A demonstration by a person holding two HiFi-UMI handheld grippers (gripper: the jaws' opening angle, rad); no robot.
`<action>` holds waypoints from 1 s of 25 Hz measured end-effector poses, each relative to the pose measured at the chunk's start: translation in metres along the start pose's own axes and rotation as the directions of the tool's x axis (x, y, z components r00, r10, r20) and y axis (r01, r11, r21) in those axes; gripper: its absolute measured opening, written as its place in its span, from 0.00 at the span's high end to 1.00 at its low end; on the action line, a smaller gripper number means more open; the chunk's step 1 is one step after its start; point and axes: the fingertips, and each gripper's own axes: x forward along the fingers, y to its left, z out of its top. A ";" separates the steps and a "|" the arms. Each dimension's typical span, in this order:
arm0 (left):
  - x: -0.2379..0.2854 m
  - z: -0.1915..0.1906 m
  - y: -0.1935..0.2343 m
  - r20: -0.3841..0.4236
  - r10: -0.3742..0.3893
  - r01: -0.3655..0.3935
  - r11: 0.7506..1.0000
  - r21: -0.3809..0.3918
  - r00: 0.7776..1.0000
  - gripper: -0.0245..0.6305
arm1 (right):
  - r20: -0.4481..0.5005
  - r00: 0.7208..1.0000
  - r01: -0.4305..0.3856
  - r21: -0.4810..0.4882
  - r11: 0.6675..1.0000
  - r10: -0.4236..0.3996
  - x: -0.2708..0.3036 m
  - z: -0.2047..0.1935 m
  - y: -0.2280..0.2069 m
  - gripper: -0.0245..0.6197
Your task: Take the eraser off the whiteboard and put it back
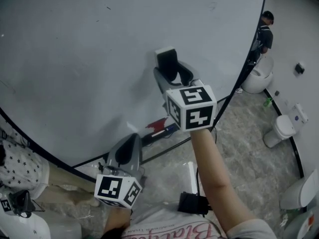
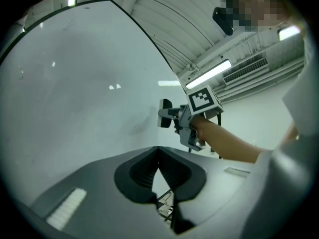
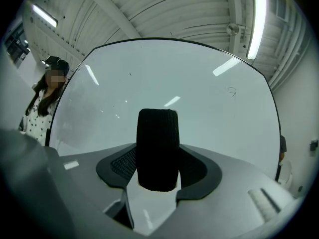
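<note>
Person at left [image 1: 20, 166]: star-print garment, beside the board's lower frame.
Left gripper [image 1: 131, 138]: jaws pressed together, nothing between them; low, at the board's bottom edge.
Whiteboard [image 1: 89, 49]: large, black-framed.
Eraser [image 1: 167, 59]: black, upright at the board face; contact cannot be told.
Right gripper [image 1: 173, 72]: jaws clamped on the eraser's sides.
White rounded object [image 1: 280, 129]: on the floor, well apart.
Second person [image 1: 265, 31]: beyond the board's right edge.

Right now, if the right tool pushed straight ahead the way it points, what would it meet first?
The large white whiteboard. The black textured eraser clamped in the right tool leads, so it would touch first; the gap, if any, is hard to judge.
</note>
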 end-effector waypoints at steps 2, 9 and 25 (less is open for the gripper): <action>0.001 0.000 0.003 -0.002 0.002 -0.002 1.000 -0.005 1.000 0.96 | -0.010 1.000 0.007 0.012 1.000 -0.007 0.010 0.002 -0.005 0.59; 0.003 -0.004 0.006 -0.004 0.010 -0.010 0.999 -0.031 1.000 0.96 | -0.058 0.998 0.029 0.035 0.999 -0.027 0.031 0.006 -0.019 0.59; -0.001 -0.007 0.006 -0.008 0.011 -0.011 0.999 -0.042 1.000 0.96 | -0.056 0.998 -0.016 -0.003 1.000 0.016 0.030 0.006 -0.018 0.58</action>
